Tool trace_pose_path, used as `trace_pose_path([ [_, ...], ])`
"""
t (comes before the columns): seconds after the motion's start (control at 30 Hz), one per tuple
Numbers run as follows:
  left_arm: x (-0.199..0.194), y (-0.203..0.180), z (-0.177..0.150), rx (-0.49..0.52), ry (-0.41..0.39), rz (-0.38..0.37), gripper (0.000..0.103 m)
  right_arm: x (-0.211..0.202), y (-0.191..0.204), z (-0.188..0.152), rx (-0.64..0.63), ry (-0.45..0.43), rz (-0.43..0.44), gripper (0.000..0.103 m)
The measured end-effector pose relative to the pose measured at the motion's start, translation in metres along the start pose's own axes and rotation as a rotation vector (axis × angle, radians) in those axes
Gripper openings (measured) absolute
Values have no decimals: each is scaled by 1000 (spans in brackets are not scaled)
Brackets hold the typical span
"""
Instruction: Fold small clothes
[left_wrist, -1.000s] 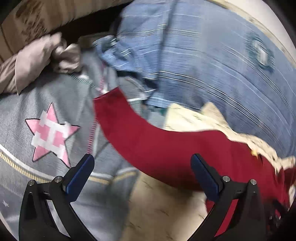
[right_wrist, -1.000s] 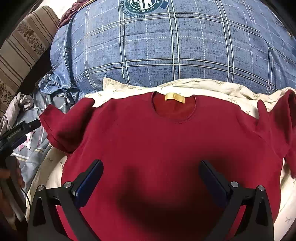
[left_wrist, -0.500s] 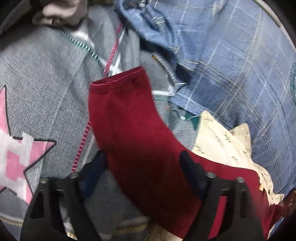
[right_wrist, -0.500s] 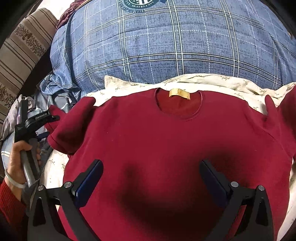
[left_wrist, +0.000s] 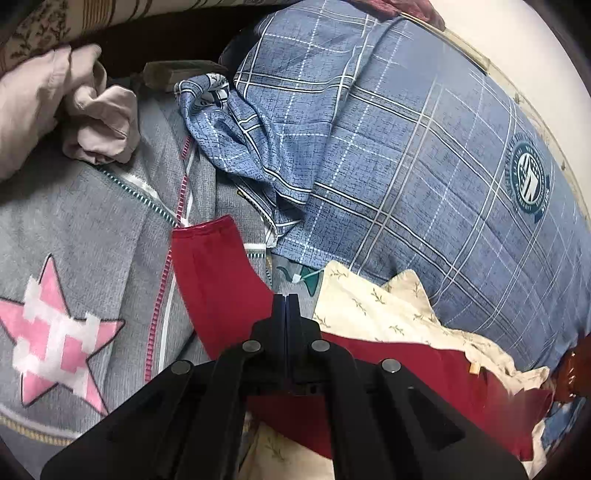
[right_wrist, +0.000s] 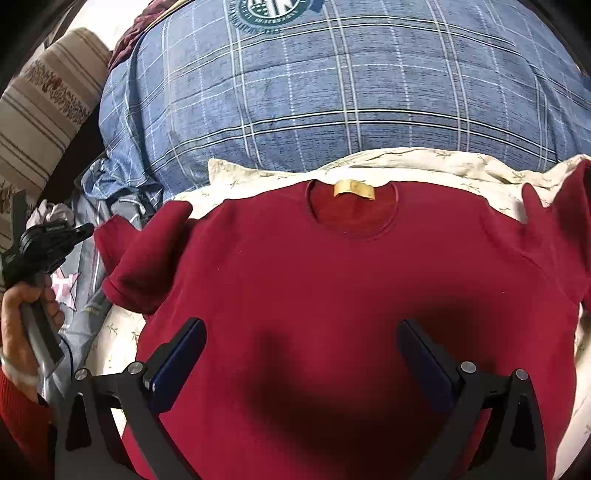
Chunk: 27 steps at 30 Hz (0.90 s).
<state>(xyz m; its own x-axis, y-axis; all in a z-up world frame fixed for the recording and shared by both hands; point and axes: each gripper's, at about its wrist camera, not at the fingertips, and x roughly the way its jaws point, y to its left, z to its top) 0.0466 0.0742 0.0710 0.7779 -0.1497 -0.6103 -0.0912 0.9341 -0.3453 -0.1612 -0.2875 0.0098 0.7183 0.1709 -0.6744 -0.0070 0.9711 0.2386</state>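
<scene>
A small dark red T-shirt (right_wrist: 332, 295) lies face up on a cream patterned cloth (right_wrist: 443, 166), neck with a tan label (right_wrist: 354, 189) pointing away. My right gripper (right_wrist: 301, 343) is open just above the shirt's lower body. My left gripper (left_wrist: 286, 300) has its jaws closed together at the edge of the shirt's left sleeve (left_wrist: 218, 266); whether fabric is pinched between them I cannot tell. In the right wrist view the left gripper (right_wrist: 79, 232) sits at the left, beside that sleeve (right_wrist: 144, 254).
A blue plaid duvet (right_wrist: 332, 92) with a round crest lies beyond the shirt. A grey blanket with a pink star (left_wrist: 55, 332) lies left of the sleeve. A crumpled beige garment (left_wrist: 99, 122) and a striped cushion (right_wrist: 51, 103) are at the far left.
My left gripper has closed its jaws at the sleeve's edge; they were open around the sleeve before. My right gripper has stayed open over the shirt.
</scene>
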Motion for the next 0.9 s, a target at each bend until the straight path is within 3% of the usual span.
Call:
trace_pose_path([
  [0.13, 15, 16, -7, -69, 87, 37, 1, -4, -2, 0, 8, -7, 3, 103],
  [0.17, 18, 22, -9, -94, 103, 69, 10, -4, -2, -1, 9, -6, 4, 103],
  [0.27, 24, 32, -15, -144, 119, 106, 61, 0, -1, -1, 11, 4, 8, 103],
  [0.3, 24, 34, -17, -161, 117, 102, 70, 1, 0, -2, 9, 7, 9, 103],
  [0.4, 33, 33, -24, -152, 136, 114, 78, 6, 2, -1, -3, 19, 13, 103],
  [0.53, 66, 32, -22, -145, 163, 135, 78, 9, 3, -2, -12, 26, 12, 103],
  [0.57, 73, 32, -22, -141, 175, 116, 67, 9, 2, -2, -11, 27, 12, 103],
  [0.6, 80, 33, -24, -136, 198, 92, 32, 9, 0, -2, -7, 27, 10, 103],
  [0.63, 84, 33, -25, -131, 218, 93, 12, 9, -1, -2, -3, 26, 8, 103],
  [0.67, 84, 32, -26, -125, 224, 95, 4, 9, -3, -1, 3, 23, 6, 103],
  [0.77, 61, 22, -16, -107, 148, 20, 3, 9, -11, 0, 31, 19, 6, 103],
  [0.9, -13, -29, 1, -13, -16, -188, 3, -3, -23, 3, 45, -7, -4, 103],
])
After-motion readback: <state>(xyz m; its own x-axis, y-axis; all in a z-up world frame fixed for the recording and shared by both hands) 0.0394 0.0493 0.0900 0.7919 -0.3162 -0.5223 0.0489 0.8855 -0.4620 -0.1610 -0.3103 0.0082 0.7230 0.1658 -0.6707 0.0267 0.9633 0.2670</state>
